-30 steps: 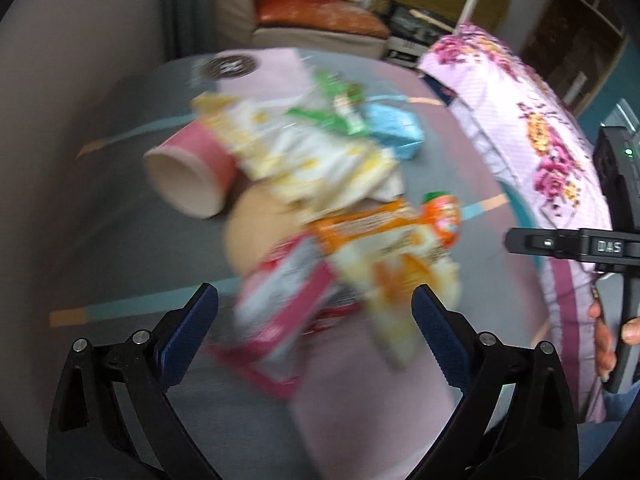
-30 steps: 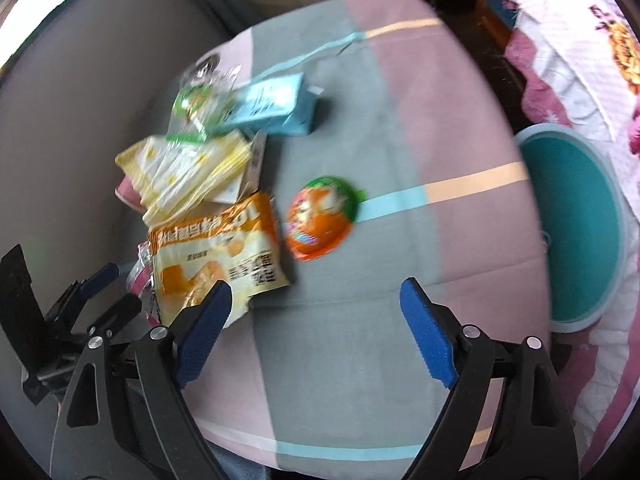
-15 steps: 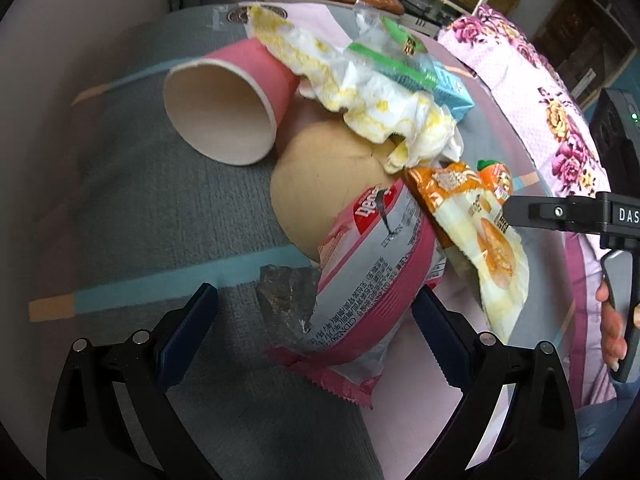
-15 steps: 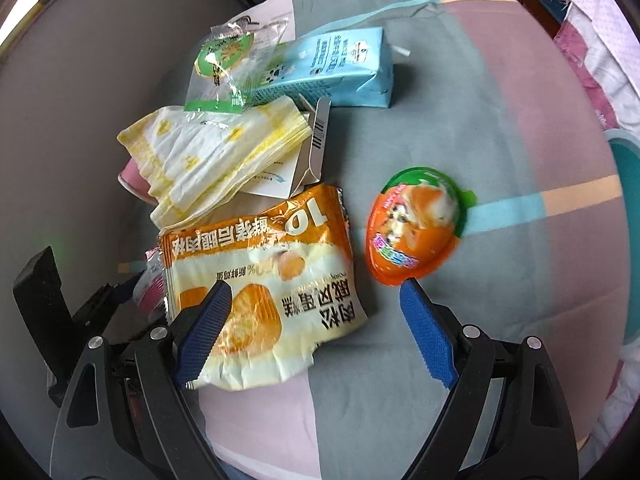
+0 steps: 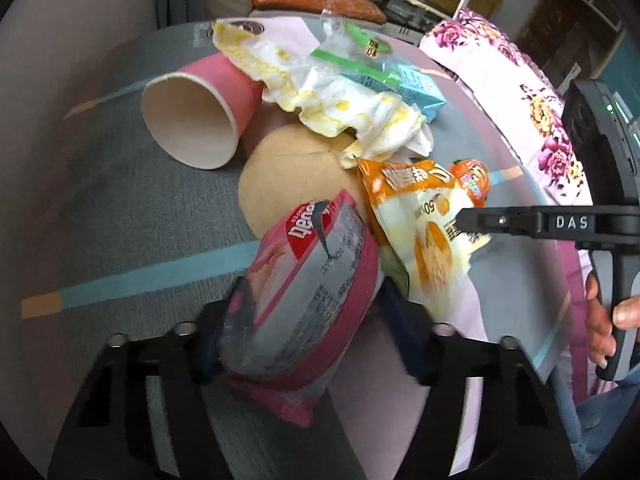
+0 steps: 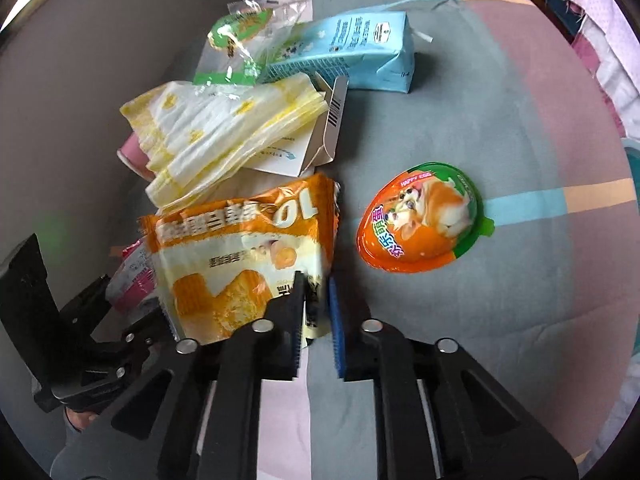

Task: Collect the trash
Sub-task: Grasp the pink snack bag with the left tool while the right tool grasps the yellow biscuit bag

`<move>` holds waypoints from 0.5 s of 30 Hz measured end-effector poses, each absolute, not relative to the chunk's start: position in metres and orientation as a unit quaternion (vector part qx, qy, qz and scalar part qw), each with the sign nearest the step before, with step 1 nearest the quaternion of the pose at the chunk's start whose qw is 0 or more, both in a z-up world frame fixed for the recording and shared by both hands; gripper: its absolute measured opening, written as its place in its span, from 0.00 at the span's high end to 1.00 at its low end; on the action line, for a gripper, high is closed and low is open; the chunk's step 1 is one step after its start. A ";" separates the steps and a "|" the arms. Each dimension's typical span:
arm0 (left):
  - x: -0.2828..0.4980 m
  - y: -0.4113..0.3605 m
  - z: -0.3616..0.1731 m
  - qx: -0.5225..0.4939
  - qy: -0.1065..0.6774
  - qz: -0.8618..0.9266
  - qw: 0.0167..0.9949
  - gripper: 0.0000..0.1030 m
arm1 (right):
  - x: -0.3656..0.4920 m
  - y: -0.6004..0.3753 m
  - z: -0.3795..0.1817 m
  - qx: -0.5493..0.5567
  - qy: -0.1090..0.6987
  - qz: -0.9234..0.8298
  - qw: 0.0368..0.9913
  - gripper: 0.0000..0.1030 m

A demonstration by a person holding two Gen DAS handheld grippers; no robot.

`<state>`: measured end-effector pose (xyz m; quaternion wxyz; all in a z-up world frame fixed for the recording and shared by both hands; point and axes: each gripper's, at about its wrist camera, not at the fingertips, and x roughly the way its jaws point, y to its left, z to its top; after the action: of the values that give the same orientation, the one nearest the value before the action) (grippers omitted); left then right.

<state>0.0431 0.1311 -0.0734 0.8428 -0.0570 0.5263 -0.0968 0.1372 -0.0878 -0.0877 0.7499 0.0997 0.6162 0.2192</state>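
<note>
A heap of trash lies on a grey and pink striped cloth (image 6: 500,120). My left gripper (image 5: 314,292) is closing its jaws, and both pads press on a pink snack packet (image 5: 320,248), which bulges between them. My right gripper (image 6: 316,296) is shut on the near corner of an orange and white snack packet (image 6: 240,248). That packet (image 5: 416,216) also shows in the left wrist view, with the right gripper's tip (image 5: 464,220) on it. Behind lie a pink paper cup (image 5: 196,120), a yellow and white wrapper (image 5: 340,100), a blue carton (image 6: 360,52) and an orange egg capsule (image 6: 424,216).
A brown paper disc (image 5: 292,184), a clear green bag (image 6: 240,36) and a small white box (image 6: 316,140) are in the heap. Floral bedding (image 5: 520,92) runs along the right. A teal bin's rim (image 6: 634,160) shows at the right edge. A hand (image 5: 600,320) holds the right gripper's handle.
Both grippers came down closer to the heap. The left jaws closed in around the pink packet. The right jaws went from wide open to shut on the orange packet's corner.
</note>
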 end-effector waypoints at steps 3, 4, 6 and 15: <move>0.036 0.131 -0.068 -0.069 0.525 -0.098 0.843 0.56 | 0.131 -0.097 -0.077 0.107 0.602 0.221 0.760 0.92; 0.033 0.131 -0.066 -0.071 0.523 -0.096 0.844 0.59 | 0.128 -0.100 -0.072 0.107 0.597 0.220 0.764 0.92; 0.029 0.132 -0.060 -0.083 0.519 -0.096 0.845 0.59 | 0.124 -0.106 -0.061 0.104 0.584 0.219 0.775 0.92; 0.020 0.142 -0.028 -0.110 0.496 -0.069 0.858 0.59 | 0.117 -0.144 -0.020 0.114 0.534 0.202 0.813 0.92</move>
<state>0.0198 0.1420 -0.0276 0.8583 -0.1104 0.4964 -0.0692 0.1168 -0.1442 -0.0201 0.8131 0.1137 0.5340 0.2018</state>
